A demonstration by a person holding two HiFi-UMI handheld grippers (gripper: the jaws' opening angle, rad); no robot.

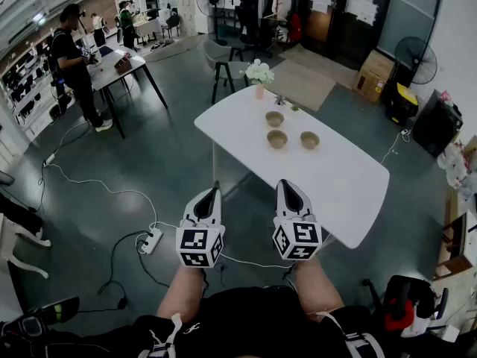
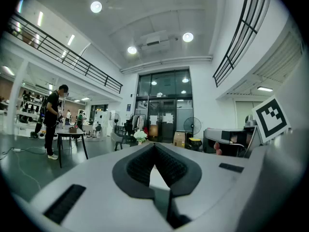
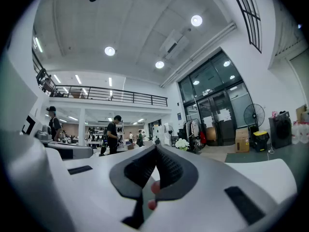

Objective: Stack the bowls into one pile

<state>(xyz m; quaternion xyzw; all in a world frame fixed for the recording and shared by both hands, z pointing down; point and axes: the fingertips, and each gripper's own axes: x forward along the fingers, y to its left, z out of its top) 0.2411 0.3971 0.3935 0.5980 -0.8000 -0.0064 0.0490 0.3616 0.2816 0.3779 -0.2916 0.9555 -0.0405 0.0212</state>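
- Your left gripper is held level, out over the floor and short of the white table. Its jaws are pressed together with nothing between them.
- Your right gripper is just beside it, also level. In the head view its tip overlaps the table's near edge. Its jaws are pressed together and empty.
- Three bowls stand unstacked on the table, well apart from both grippers: far bowl, near-left bowl, near-right bowl.
- All three bowls are upright and near one another, with none touching.
- A flower vase stands at the table's far corner, beyond the far bowl.
- A power strip lies on the floor, left of your left gripper, with cable trailing from it.
- A person stands beside another table at the far left of the room.
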